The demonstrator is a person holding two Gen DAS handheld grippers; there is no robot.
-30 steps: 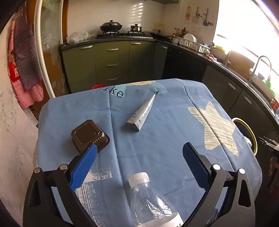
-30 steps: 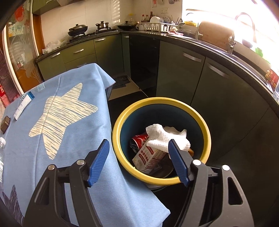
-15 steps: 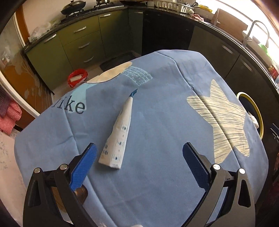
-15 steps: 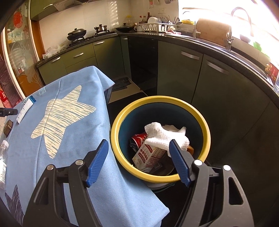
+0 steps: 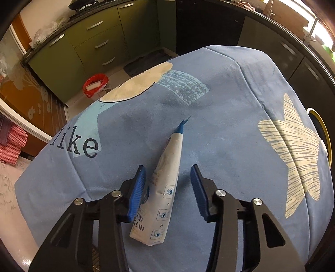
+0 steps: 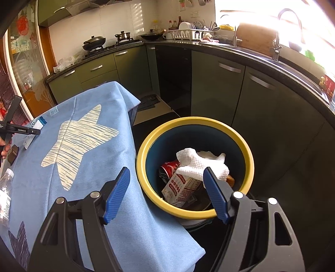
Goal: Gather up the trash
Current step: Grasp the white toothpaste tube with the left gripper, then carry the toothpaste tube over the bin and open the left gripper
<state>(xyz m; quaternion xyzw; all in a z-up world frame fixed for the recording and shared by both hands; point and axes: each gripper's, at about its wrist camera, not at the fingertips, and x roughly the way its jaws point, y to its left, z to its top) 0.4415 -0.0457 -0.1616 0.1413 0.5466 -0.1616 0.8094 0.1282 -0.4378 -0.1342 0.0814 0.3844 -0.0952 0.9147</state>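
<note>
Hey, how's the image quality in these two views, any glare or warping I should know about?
Left wrist view: sharp on the tube, tablecloth bulging from fisheye warp. Right wrist view: window blown out white at the top right, bin well lit, counter lines bent.

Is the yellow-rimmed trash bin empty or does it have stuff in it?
Not empty. The yellow-rimmed trash bin holds a white paper towel, red can and printed carton.

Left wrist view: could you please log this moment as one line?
left gripper: open, straddling toothpaste tube | right gripper: open, empty, over trash bin
</note>
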